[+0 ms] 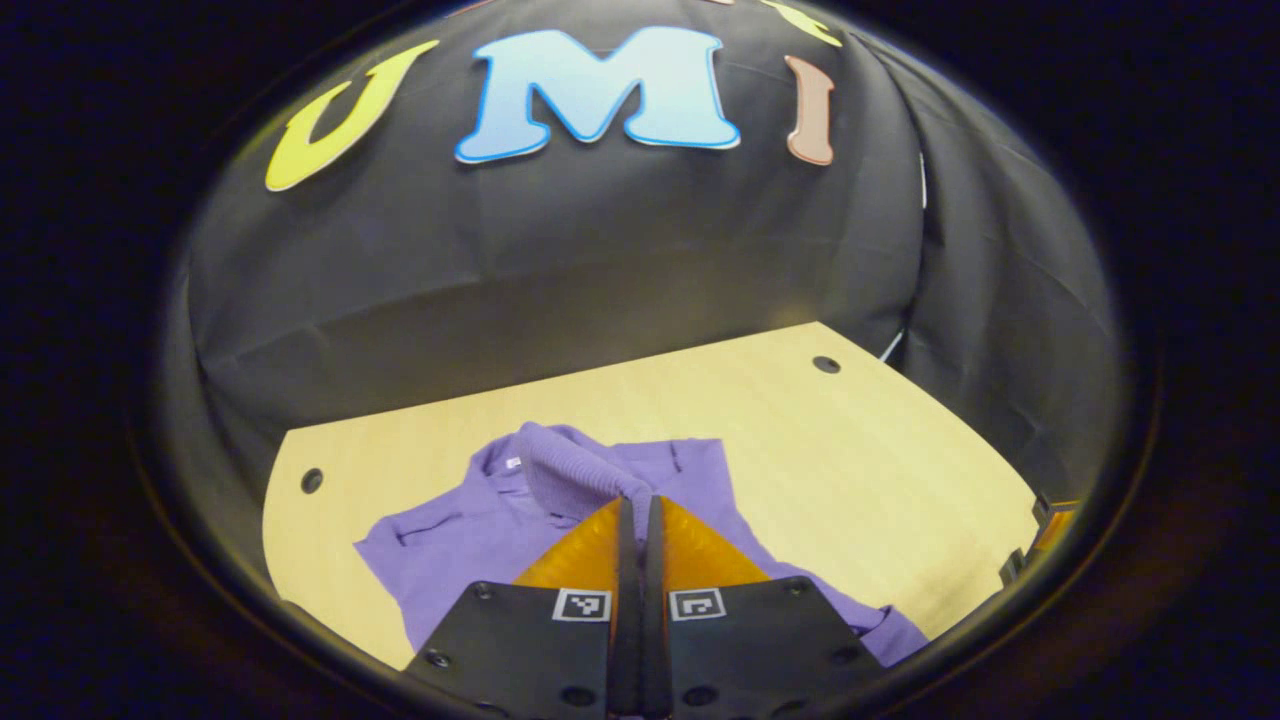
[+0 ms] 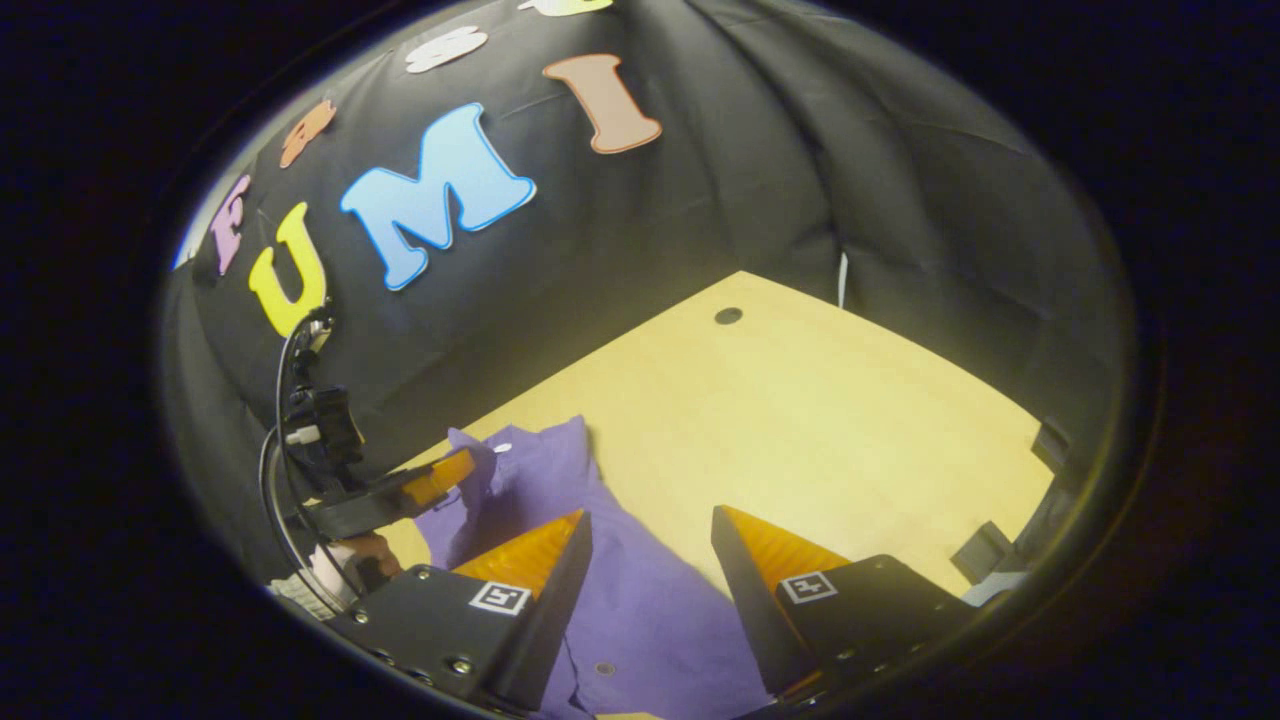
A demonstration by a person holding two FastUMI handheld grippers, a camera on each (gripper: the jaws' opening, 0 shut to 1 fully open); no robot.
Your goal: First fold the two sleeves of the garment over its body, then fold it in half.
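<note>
A purple garment (image 1: 470, 540) lies spread on the light wooden table (image 1: 800, 430). In the left gripper view my left gripper (image 1: 638, 500) is shut on the ribbed end of a sleeve (image 1: 565, 465), which is raised and drawn over the garment's body. In the right gripper view my right gripper (image 2: 650, 515) stands open just above the garment (image 2: 640, 600), with purple cloth and bare table showing in the gap. The left gripper (image 2: 455, 470) appears there at the left, held by a hand (image 2: 350, 560), over the garment's collar end.
The table (image 2: 800, 420) has round holes near its far corners (image 1: 826, 364) (image 1: 312, 480) (image 2: 728, 316). Black booth cloth closes the back and right sides. A small dark object (image 2: 985, 550) sits at the table's right edge. Bare wood stretches right of the garment.
</note>
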